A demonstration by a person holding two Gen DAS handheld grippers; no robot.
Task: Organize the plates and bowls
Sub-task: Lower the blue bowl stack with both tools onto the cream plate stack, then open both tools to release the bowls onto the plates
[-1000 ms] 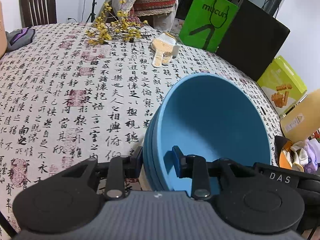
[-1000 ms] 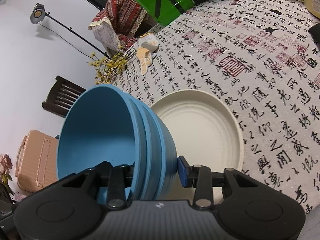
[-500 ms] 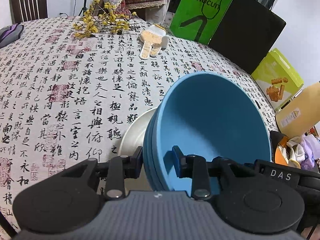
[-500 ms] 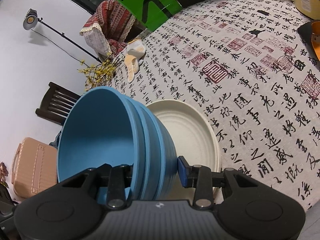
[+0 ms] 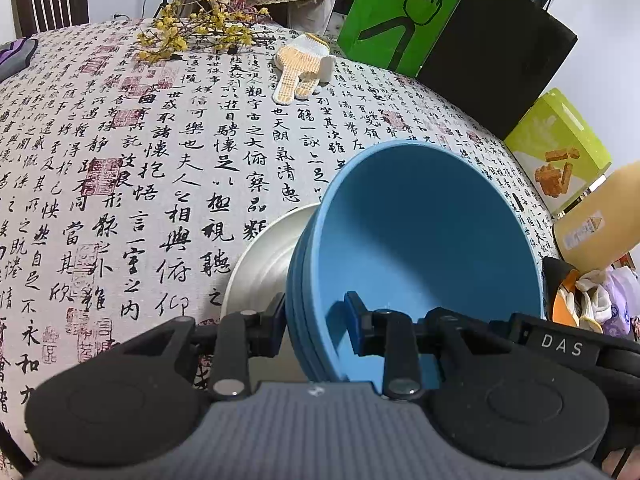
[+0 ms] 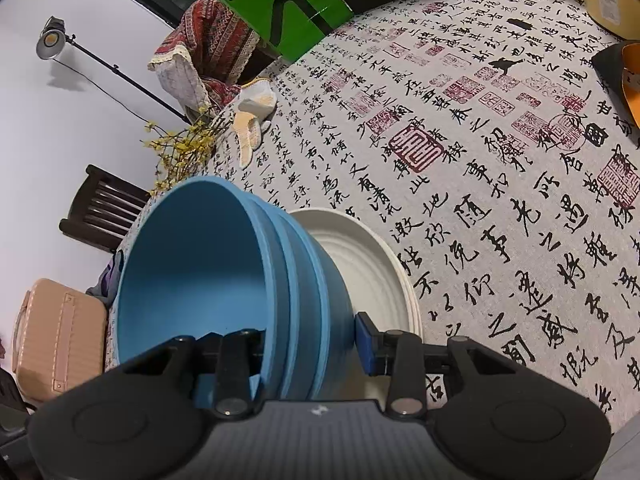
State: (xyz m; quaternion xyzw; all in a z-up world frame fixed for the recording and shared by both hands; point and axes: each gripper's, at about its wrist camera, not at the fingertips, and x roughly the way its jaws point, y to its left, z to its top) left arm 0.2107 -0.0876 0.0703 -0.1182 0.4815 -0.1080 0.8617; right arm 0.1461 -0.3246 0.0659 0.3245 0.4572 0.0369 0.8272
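Left wrist view, left to right. Table [image 5: 120, 152] carries a cloth printed with black calligraphy and red seals. A yellow flower sprig [image 5: 188, 32] lies at the far edge, a knitted work glove [image 5: 300, 68] just right of it. Behind the table: a green paper bag [image 5: 400, 16], a black bag [image 5: 500, 52], a lime-green snack box [image 5: 560, 148].

Left gripper [image 5: 314, 320]: jaws pinch the near rim of the stack of blue bowls [image 5: 432, 240], one finger outside the wall, the other inside the top bowl. At least three nested rims are visible. The stack is tilted, its mouth facing right in this view. It hangs over a cream plate [image 5: 264, 256] that lies flat on the table; whether the stack's base touches the plate cannot be told.

Right wrist view, left to right. A tan suitcase [image 6: 60, 340] stands off the table, a dark wooden chair [image 6: 104, 208] behind it, and a lamp on a stand [image 6: 52, 38] by the wall.

Right gripper [image 6: 310, 338]: jaws pinch the stack's rim on the opposite side, the left finger inside the top bowl, the right finger against the outer wall. Here the mouth of the stack faces left. The cream plate shows just right of and behind the bowls, ridged rings visible on its inner face. The rest of the cloth to the right is bare.
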